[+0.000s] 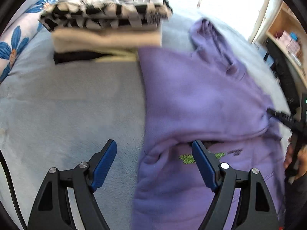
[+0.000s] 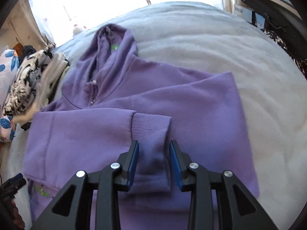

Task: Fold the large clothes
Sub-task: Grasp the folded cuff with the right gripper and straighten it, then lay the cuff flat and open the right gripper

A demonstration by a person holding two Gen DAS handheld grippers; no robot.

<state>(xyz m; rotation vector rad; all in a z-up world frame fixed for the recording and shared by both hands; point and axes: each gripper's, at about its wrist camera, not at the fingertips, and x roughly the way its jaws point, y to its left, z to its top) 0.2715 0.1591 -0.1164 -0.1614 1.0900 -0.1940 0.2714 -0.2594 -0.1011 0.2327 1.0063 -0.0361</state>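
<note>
Between the two blue fingers of the right gripper [image 2: 154, 163] sits the ribbed cuff [image 2: 151, 128] of a purple hoodie [image 2: 107, 134]. The fingers stand fairly close together on each side of the cuff. I cannot tell if the pads press on it or just sit beside it.

The hoodie lies flat on a grey blanket [image 2: 239, 57], spread out ahead of the right fingers. Both sleeves look folded across the chest. The hood [image 2: 113, 44] lies at the far end.

The left gripper [image 1: 154, 165] has its fingers wide apart and holds nothing. One finger is over the blanket and the other is over the hoodie's left side, near a small green print [image 1: 189, 158]. Far ahead of these fingers is a stack of folded clothes [image 1: 105, 30].

The hoodie looks thick, soft and floppy. I think it is a bit heavy for cloth and will sag if it is lifted by one spot. It should not slip much, because the fleece is fuzzy. Nothing on it can break.

Good places to hold are the ribbed cuff, the bottom hem and the side edges. Two holds far apart should keep the fold neat.
</note>
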